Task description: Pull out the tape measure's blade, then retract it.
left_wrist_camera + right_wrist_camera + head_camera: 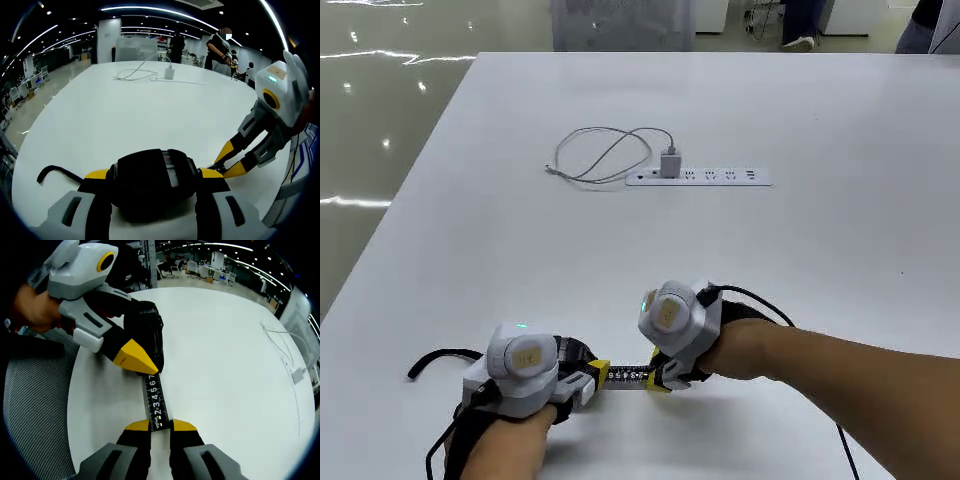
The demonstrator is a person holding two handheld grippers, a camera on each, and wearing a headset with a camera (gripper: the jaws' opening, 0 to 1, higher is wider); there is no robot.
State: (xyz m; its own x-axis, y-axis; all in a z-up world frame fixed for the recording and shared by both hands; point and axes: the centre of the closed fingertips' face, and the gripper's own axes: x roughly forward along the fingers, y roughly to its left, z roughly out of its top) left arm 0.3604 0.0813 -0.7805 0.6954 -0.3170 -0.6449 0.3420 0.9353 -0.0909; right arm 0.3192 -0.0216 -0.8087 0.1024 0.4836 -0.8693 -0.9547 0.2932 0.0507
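So, left gripper jaws clamp tape measure | right gripper jaws pinch blade | blade axis straight between them

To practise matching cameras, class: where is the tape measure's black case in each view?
Head view: case at the bottom, left of centre.
Left gripper view: case bottom centre, between the jaws.
Right gripper view: case upper left of centre.
Shared landmark: white charger.
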